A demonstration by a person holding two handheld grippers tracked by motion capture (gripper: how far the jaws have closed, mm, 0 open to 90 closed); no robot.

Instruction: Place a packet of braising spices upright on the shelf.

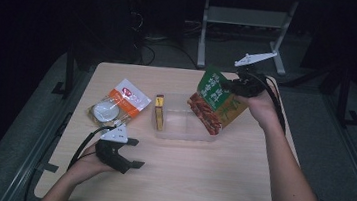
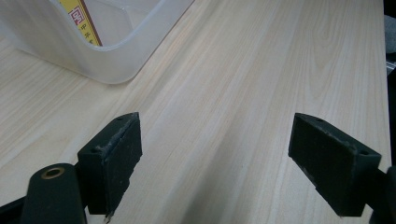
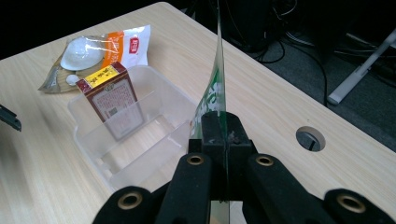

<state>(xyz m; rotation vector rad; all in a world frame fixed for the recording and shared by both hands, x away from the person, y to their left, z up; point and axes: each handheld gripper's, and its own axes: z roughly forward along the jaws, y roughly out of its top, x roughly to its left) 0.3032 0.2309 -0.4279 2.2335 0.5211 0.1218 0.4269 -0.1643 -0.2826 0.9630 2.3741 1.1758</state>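
Up at the far right, the right gripper point(image 1: 228, 87) pinches a snack bag point(image 1: 215, 103) over the bin point(image 1: 183, 132), hiding its right end; the left gripper point(image 1: 133, 152) idles open on the near-left desk point(image 1: 198, 178).

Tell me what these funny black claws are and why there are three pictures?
A person sits at a wooden table and holds a hand-held gripper, a two-jawed claw, in each hand. One picture comes from a camera up high. The other two come from small cameras riding on the claws. The left hand-held gripper is open and holds nothing. The right hand-held gripper is shut on the edge of a green snack bag, over a clear bin. A small box stands in the bin. An orange-and-white packet lies beside the bin.
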